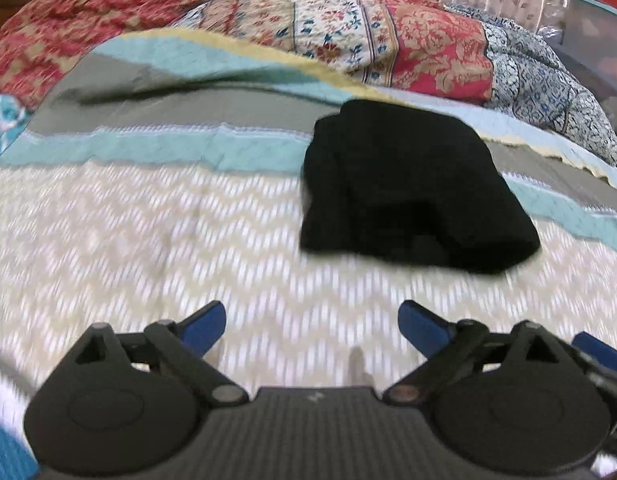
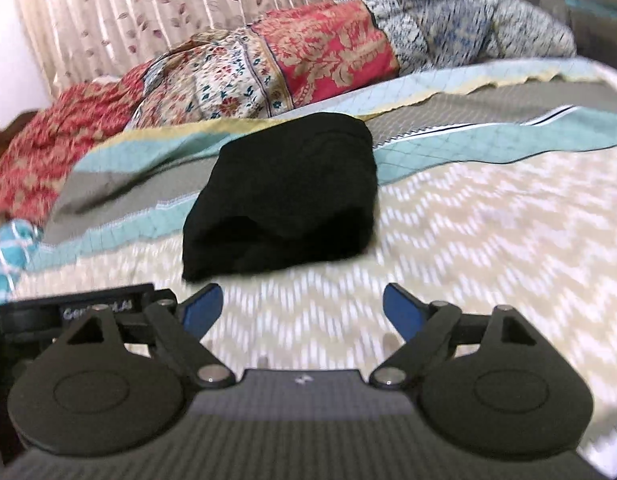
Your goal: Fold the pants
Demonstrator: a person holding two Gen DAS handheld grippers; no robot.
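Black pants (image 1: 412,188) lie folded into a compact, thick bundle on the bedspread (image 1: 148,240), straddling the line where the cream zigzag pattern meets the teal and grey stripes. From the right wrist view the pants (image 2: 284,196) sit dead ahead, beyond the fingertips and clear of them.

Left gripper (image 1: 312,326): fingers spread wide, nothing between them, above the zigzag cloth, with the bundle ahead and to its right. Right gripper (image 2: 302,308): fingers also spread wide, holding nothing, close to the near edge of the bundle but apart from it.

Behind the pants, a rumpled patchwork quilt (image 1: 348,36) in red, cream and blue florals. Curtain (image 2: 168,4) with a leaf print at the back. Both views are motion-blurred.
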